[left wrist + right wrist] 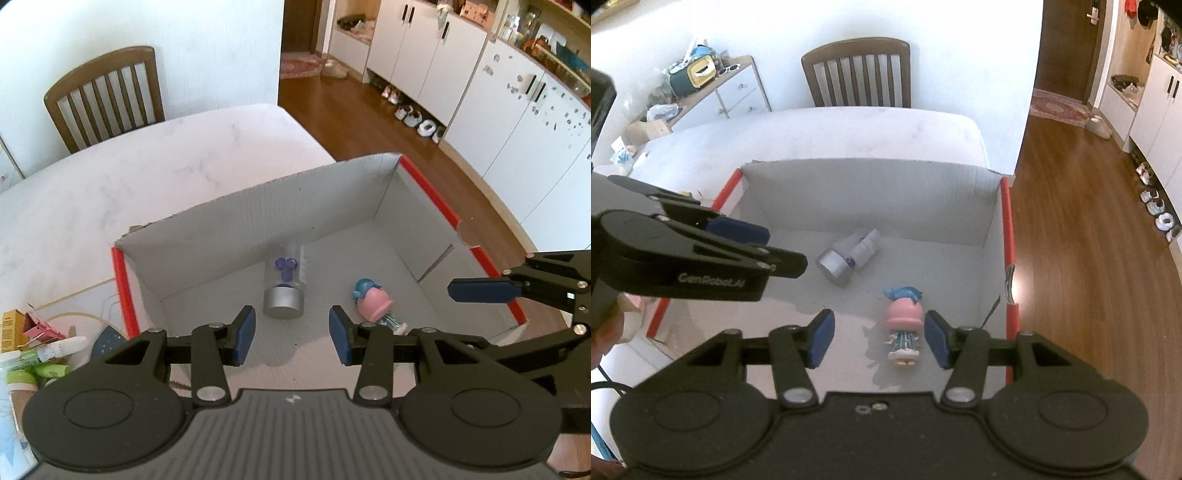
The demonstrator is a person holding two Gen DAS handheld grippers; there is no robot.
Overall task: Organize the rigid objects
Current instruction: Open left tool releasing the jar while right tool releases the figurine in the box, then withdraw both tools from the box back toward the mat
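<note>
A grey cardboard box (258,214) (868,192) with red rims stands open on the white table. On its floor lie a clear bottle with a silver cap (284,291) (846,258) and a small figurine with a pink hat (373,304) (905,321). My left gripper (291,332) hovers above the box over the bottle, open, with nothing between its blue pads. My right gripper (879,339) hangs over the figurine, open and apart from it. Each gripper shows in the other's view: the right gripper's pad (480,291) and the left gripper's pad (738,229).
The marble-look table (147,166) stretches behind the box to a wooden chair (107,96) (857,74). Tubes, a pink clip and small packs (37,350) crowd the table left of the box. Wood floor (369,122) and white cabinets (443,74) lie to the right.
</note>
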